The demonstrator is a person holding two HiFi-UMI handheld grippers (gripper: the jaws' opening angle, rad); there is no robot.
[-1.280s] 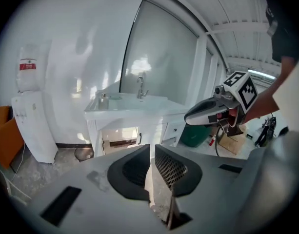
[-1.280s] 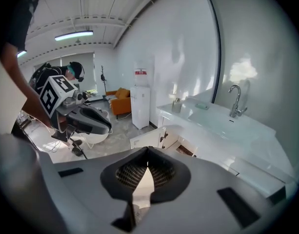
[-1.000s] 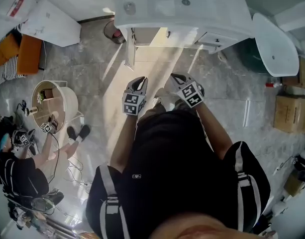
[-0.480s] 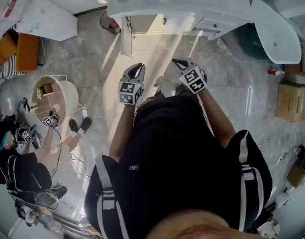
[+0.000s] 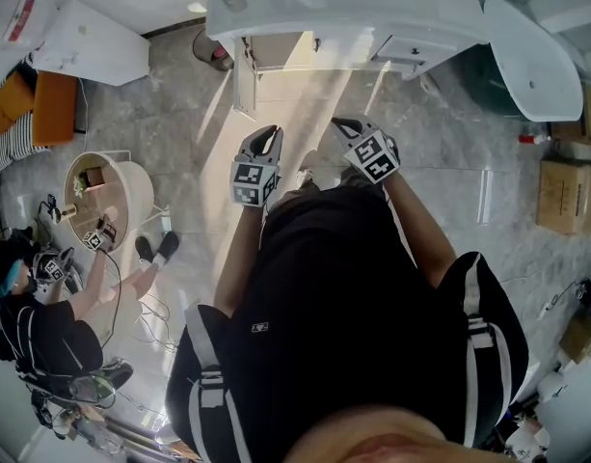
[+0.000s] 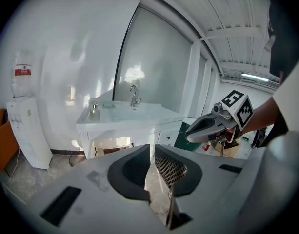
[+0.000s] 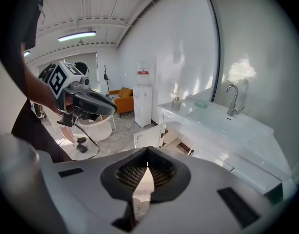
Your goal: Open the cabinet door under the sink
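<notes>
The white sink vanity [image 5: 411, 17] stands at the top of the head view, with a tap [image 6: 134, 94] on its basin. Its left cabinet door [image 5: 244, 83] stands swung open toward me, and the right gripper view shows the same door [image 7: 148, 136] with its hinges and the lit cabinet inside [image 6: 111, 144]. My left gripper [image 5: 268, 133] is held above the floor a short way in front of the door, jaws shut on nothing [image 6: 151, 147]. To its right, my right gripper [image 5: 345, 123] is also shut and empty [image 7: 148, 151]. Neither touches the cabinet.
A water dispenser [image 6: 25, 126] stands left of the vanity. At the left, a person [image 5: 44, 331] sits on the floor beside a round white tub [image 5: 121, 196]. A white oval tub [image 5: 531, 61] and cardboard boxes [image 5: 565, 196] stand at the right. Marble floor [image 5: 208, 220] lies between.
The vanity has drifted slightly up in the head view. Both grippers keep about the same place in front of the body, still shut. The door stays open.
</notes>
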